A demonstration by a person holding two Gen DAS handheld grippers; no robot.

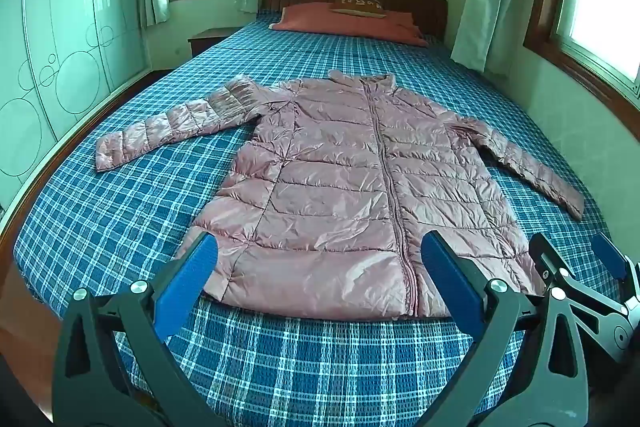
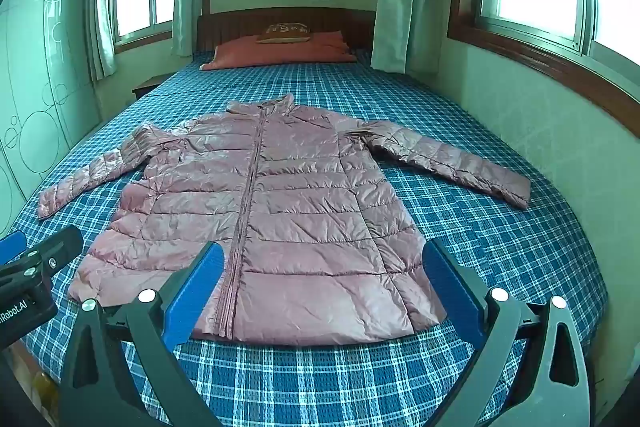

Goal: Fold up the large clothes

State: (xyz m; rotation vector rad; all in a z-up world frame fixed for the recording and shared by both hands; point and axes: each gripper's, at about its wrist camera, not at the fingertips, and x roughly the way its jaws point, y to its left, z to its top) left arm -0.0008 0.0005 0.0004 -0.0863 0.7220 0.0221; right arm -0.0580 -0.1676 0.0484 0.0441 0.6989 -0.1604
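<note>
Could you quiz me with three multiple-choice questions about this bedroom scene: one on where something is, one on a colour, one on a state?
1. Where does the jacket lie?
A. on the floor
B. spread on the bed
C. on a chair

2. What colour is the jacket?
A. shiny pink
B. black
C. yellow

3. How do the left gripper and right gripper stand?
A. both clamped on a sleeve
B. one shut, one open
C. both open, holding nothing

Answers: 1 B, it lies flat on the blue checked cover; 2 A, its quilted fabric shows pink; 3 C, the blue pads stand wide apart near the hem.
</note>
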